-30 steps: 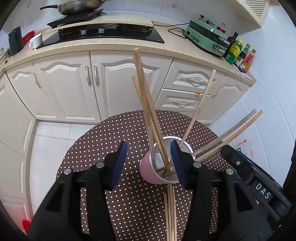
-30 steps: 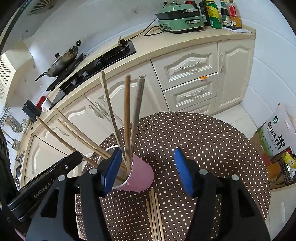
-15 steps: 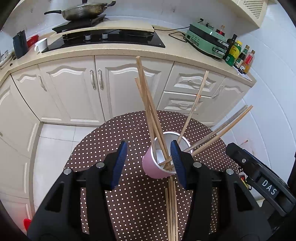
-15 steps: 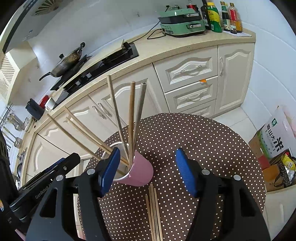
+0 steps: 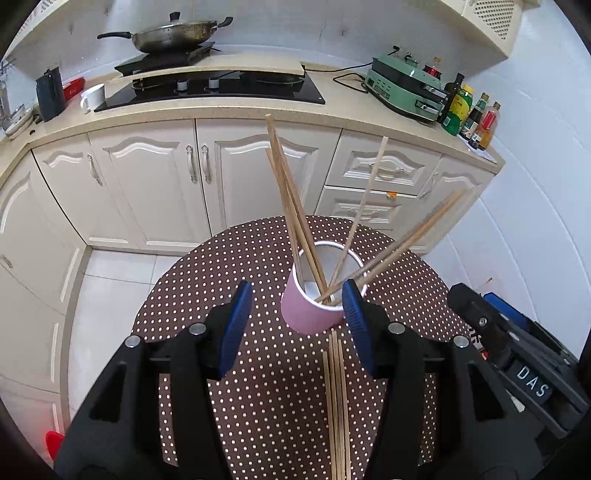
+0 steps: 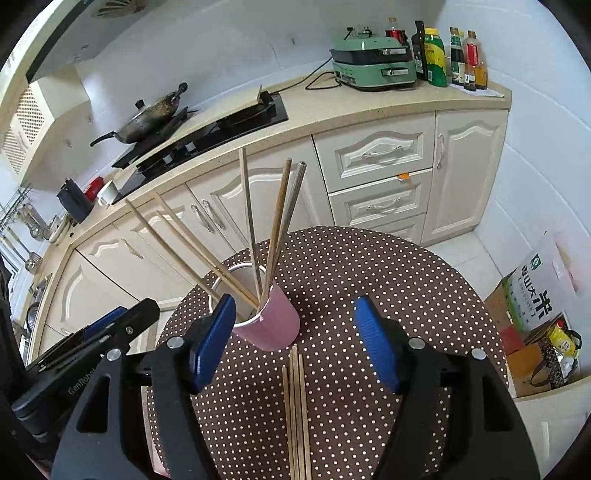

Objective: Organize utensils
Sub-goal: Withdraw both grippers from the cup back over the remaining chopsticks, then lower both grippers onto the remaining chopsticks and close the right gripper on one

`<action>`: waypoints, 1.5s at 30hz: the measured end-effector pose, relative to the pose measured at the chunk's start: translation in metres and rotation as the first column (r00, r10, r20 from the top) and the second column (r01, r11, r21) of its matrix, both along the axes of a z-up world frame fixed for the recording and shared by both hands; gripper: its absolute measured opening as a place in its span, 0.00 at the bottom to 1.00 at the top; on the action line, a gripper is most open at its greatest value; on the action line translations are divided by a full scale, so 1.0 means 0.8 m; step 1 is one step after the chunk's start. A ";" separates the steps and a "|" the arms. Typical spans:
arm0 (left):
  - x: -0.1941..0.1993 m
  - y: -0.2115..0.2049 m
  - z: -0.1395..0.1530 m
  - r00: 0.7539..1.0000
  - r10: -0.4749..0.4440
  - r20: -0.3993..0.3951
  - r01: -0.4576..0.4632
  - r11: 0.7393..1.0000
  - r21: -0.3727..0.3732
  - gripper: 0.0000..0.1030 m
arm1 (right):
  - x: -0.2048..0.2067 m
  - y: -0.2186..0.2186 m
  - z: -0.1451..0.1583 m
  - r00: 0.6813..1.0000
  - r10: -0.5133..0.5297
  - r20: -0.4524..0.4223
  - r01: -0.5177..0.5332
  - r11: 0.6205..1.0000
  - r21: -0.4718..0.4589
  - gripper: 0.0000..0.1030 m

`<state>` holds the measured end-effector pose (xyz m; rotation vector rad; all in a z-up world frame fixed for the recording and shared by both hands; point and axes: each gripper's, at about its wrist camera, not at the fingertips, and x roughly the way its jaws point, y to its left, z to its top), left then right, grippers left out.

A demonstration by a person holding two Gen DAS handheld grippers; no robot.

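- Since the earlier frames, both grippers had drawn back and up from the pink cup [image 5: 309, 314], which looked smaller and farther off in both wrist views; the cup and its contents had kept their place on the table.
- Left gripper [image 5: 297, 325]: jaws stood moderately apart, nothing between the blue pads [image 5: 236, 325]; the cup sat ahead of them, nearer the right-hand pad, without visible contact.
- Pink cup stood upright on the round polka-dot table [image 5: 221, 280]. Several wooden chopsticks [image 5: 291, 206] leaned inside it, fanned out in different directions.
- Loose chopsticks [image 5: 337, 398], a small bundle lying flat and roughly parallel, rested on the cloth just in front of the cup, their far ends nearly at its base.
- Right gripper [image 6: 295, 339]: jaws were opening, wide, with nothing pinched; in its own view the cup [image 6: 273, 325] sat just beside the left-hand pad and the loose bundle [image 6: 295, 413] lay below the gap.
- Right gripper's body [image 5: 517, 354] showed at the right edge of the left wrist view.
- Background: cream cabinets [image 5: 155, 184], a wok [image 5: 173, 35] on the hob, a green appliance [image 6: 373, 64] and bottles [image 6: 447, 55] on the counter.
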<state>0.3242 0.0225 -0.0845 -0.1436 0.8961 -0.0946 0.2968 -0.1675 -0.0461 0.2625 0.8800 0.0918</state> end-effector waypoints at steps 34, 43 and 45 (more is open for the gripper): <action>-0.198 -0.005 -0.027 0.999 0.027 -0.035 -0.026 0.999 0.024 0.54 | -0.174 -0.018 -0.035 0.997 0.010 -0.081 -0.016 0.998 -0.065 0.72; -0.201 -0.005 -0.071 0.994 0.026 -0.105 -0.024 0.999 0.026 0.57 | -0.169 -0.017 -0.082 0.984 0.023 -0.176 -0.037 0.996 -0.077 0.72; -0.197 -0.004 -0.082 0.992 0.031 -0.126 -0.027 0.999 0.032 0.57 | -0.164 -0.015 -0.092 0.981 0.024 -0.195 -0.041 0.996 -0.084 0.72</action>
